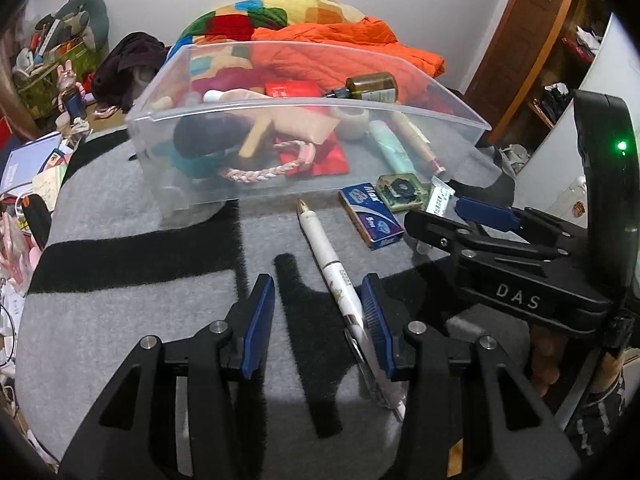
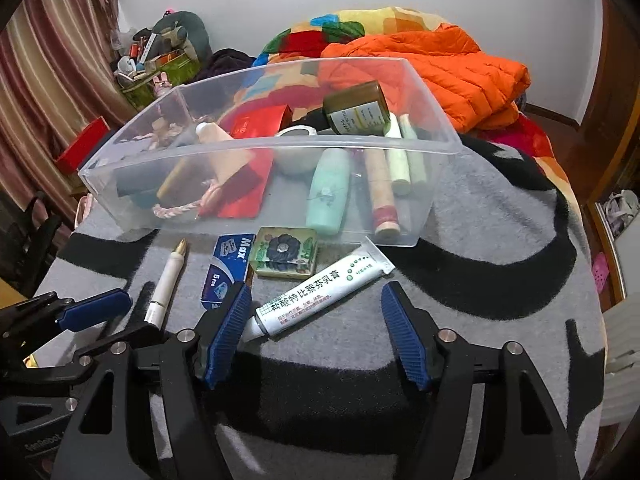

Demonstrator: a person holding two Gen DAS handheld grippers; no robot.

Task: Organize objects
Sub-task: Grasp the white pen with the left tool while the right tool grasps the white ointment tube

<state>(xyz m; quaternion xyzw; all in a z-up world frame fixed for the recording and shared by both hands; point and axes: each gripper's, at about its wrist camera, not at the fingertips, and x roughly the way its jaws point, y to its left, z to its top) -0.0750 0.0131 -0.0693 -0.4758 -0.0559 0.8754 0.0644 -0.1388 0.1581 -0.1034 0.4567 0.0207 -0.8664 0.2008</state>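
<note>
A grey and black blanket (image 2: 500, 240) is covering the bed, and a clear plastic bin (image 2: 256, 152) is sitting on it, holding bottles, tubes and a red packet. Near the bin, a white ointment tube (image 2: 320, 296) is lying just right of a green tin (image 2: 286, 254), a blue Max box (image 2: 228, 264) and a white pen (image 1: 324, 256). The right gripper (image 2: 316, 332) is hanging released, its jaws straddling the tube's cap end. The left gripper (image 1: 318, 320) is standing released too, the pen lying against its right pad (image 1: 376, 324).
</note>
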